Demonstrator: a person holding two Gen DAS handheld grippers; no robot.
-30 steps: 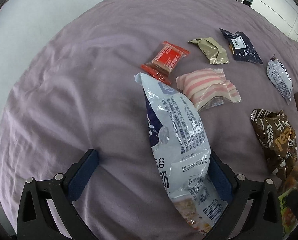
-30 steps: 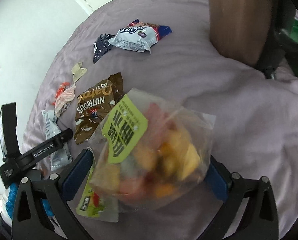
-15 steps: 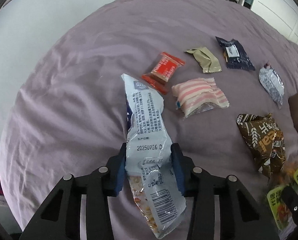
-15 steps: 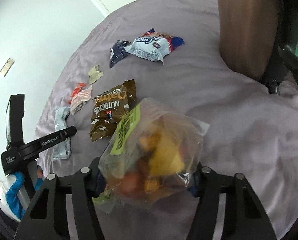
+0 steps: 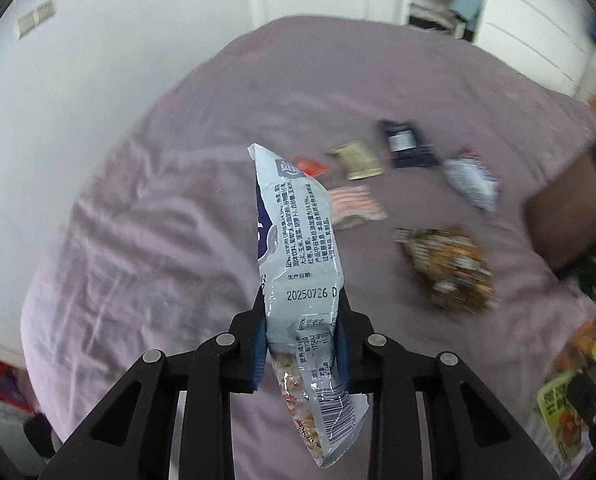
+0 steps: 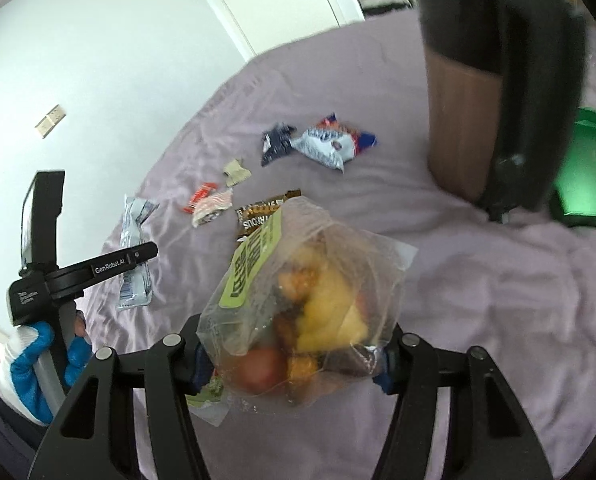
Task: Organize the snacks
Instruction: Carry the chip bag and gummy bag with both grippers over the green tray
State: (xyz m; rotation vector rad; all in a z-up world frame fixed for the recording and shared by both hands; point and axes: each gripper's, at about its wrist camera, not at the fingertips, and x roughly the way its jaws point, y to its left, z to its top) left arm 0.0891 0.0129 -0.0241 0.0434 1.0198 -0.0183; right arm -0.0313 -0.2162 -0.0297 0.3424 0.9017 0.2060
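Both fingers now clamp snacks lifted off the bed (image 5: 169, 184): left gripper (image 5: 301, 338) still tightening on white packet (image 5: 298, 248), right gripper (image 6: 293, 354) on clear bag (image 6: 310, 308); sorting can begin.

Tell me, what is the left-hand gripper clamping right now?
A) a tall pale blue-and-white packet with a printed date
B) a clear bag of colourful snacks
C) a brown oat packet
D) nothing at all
A: in the left wrist view the left gripper has its blue pads closing against both sides of the pale blue-and-white packet, lifted clear of the purple bedspread.
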